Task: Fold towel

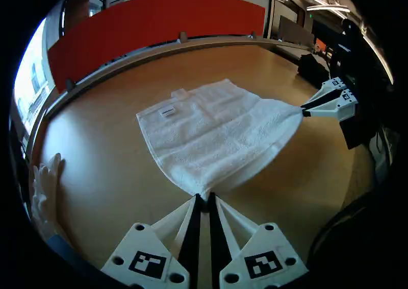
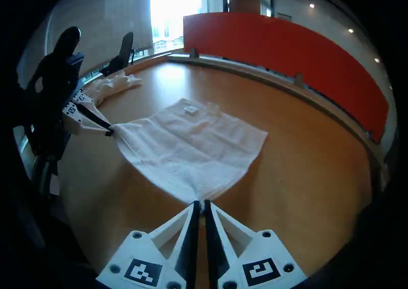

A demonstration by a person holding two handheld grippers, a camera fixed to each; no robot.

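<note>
Left gripper (image 1: 204, 196) fingers, white plastic with black inner faces, stand pressed together on one corner of the towel (image 1: 214, 130). Right gripper (image 2: 200, 203), of the same build, pinches a neighbouring corner in the same way, both fingers closed on the cloth. Each finger base carries a square black-and-white marker (image 1: 148, 264); the pattern holds no readable writing.

Table (image 1: 112, 156): smooth, light-brown wood finish, curved far edge, slight sheen. A flat red panel (image 1: 153, 23) stands along that far edge.

Towel: white, looped terry texture, roughly square. It lies on the middle of the table, its far part flat on the wood, its near edge drawn taut into two points at the held corners. Creases fan out from each pinch.

Second heap of white cloth (image 2: 115, 85) lies crumpled at the table's far edge, well apart from the towel.

Small white label (image 1: 167, 111) is sewn near a far corner of the towel; its print is too small to read.
</note>
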